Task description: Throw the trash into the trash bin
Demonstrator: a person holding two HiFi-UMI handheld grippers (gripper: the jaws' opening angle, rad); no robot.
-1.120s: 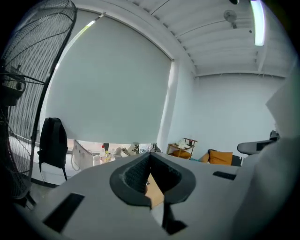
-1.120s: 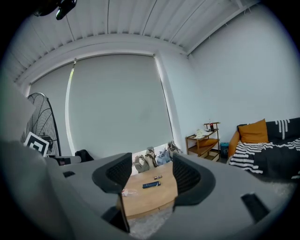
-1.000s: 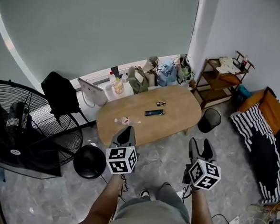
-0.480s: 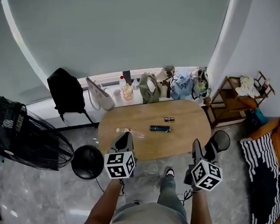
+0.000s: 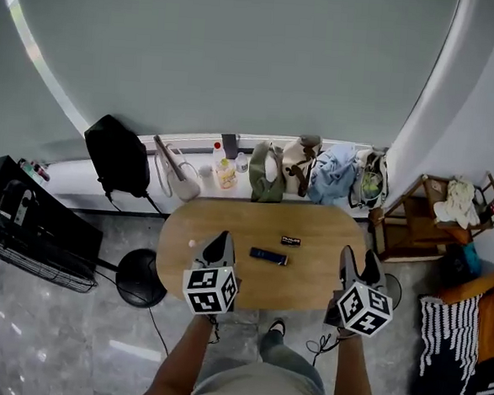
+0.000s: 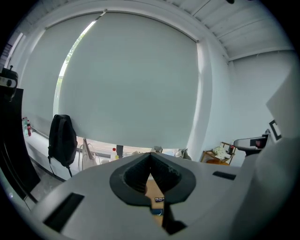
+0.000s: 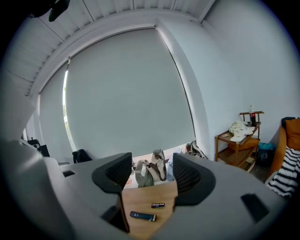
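**Two flat pieces of trash, one half-hidden bin**

Nothing is held yet. The left tool [image 5: 220, 239] is seen with its jaws pressed together at the tips and empty. The right tool [image 5: 357, 259] is held with its jaws well apart, and only the surface [image 5: 229, 219] is seen through the gap.

On that surface a dark blue bar [image 5: 268, 256] and a small black packet [image 5: 290, 240] are laid near each other, between the two tools. A pale scrap [image 5: 192, 243] is seen just beside the left tool and is mostly covered by it. The trash bin [image 5: 392, 287] is judged to be the dark round shape on the floor at the right end of the surface, partly hidden behind the right tool.

Several failures can be expected:
- Both dark pieces are thin and lie flat on smooth, light wood, so they may be pushed away instead of being pinched if the jaws are lowered too steeply.
- The packet looks light and may be dropped beside the bin if it is released too early.
- The closed left tool must be opened first, or the scrap will only be knocked aside.

The surface is oval with rounded ends. The bar is long, narrow and probably hard. The packet is rectangular with pale print on it. What the scrap is made of cannot be told.
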